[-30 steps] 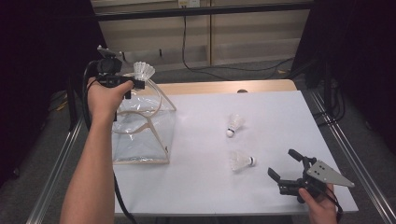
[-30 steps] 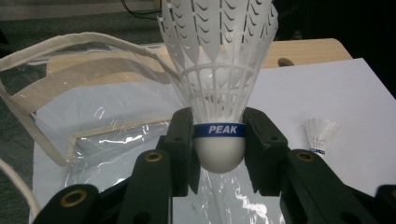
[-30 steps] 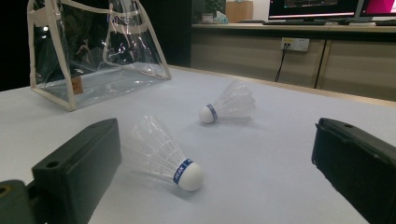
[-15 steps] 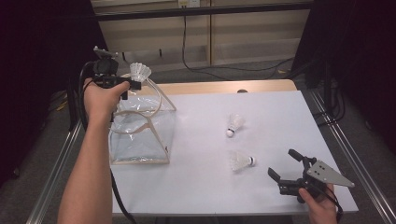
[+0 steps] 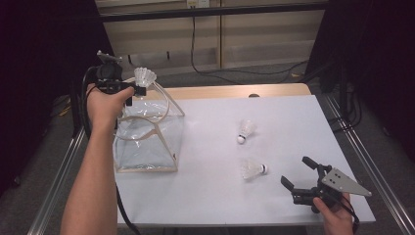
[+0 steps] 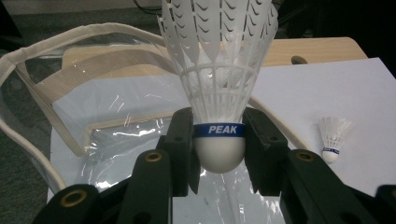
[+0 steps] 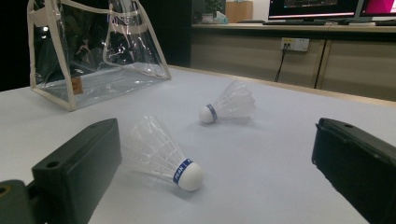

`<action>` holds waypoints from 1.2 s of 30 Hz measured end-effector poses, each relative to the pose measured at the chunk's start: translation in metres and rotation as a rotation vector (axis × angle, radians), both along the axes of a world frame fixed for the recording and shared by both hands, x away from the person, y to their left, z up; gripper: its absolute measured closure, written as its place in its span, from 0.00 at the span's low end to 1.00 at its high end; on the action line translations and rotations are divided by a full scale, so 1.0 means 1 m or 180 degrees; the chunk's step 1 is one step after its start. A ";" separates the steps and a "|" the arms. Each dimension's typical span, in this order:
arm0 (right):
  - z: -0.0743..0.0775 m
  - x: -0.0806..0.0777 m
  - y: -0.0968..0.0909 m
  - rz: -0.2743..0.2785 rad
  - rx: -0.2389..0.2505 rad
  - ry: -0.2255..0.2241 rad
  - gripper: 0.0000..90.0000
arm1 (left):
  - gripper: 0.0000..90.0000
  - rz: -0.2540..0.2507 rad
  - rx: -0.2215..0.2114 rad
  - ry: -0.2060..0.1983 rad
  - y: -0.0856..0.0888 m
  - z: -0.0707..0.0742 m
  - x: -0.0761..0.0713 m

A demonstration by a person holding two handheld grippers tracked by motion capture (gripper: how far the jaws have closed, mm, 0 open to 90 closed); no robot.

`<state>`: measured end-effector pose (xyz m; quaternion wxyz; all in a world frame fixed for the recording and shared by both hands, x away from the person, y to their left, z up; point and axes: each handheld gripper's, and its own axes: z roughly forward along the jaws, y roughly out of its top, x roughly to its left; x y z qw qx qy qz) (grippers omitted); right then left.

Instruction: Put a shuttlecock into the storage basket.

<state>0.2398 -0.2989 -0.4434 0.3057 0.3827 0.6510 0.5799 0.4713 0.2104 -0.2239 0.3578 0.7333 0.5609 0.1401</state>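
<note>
White tabletop fills your working area, with a strip of bare wood along its far edge and dark curtains hanging on both sides of the room. Your left gripper [image 5: 138,90] is raised over the surface's far left corner, its jaws pinching a shuttlecock [image 6: 218,88] at the cork, right on the blue band (the one lettered PEAK), with the white skirt pointing away from the gripper. It hangs above the open mouth of the clear bag [image 5: 147,142], which stands near the left edge of the surface with its cream-trimmed handles arching up on either side of the opening. Your right gripper [image 5: 298,174] rests low at the near right corner with its jaws spread wide and nothing between them. Two more shuttlecocks lie on their sides on the right half of the surface, apart from each other: the near shuttlecock [image 7: 163,156] sits just ahead of your right gripper's open jaws, cork toward the right edge, and the far shuttlecock [image 7: 229,106] lies around the middle of the surface, closer to the far edge, cork toward you.
</note>
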 end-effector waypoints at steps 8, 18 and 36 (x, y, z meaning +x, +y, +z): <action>0.000 0.000 0.000 -0.0001 -0.0008 0.0000 0.01 | 0.73 0.0029 0.0026 0.0009 0.004 -0.001 0.001; 0.000 0.000 0.000 0.0000 0.0002 0.0001 0.01 | 0.73 0.0083 0.0050 0.0022 0.006 -0.006 0.002; 0.000 0.000 0.000 0.0003 -0.0011 -0.0001 0.01 | 0.73 0.0127 0.0084 0.0069 0.010 -0.016 0.005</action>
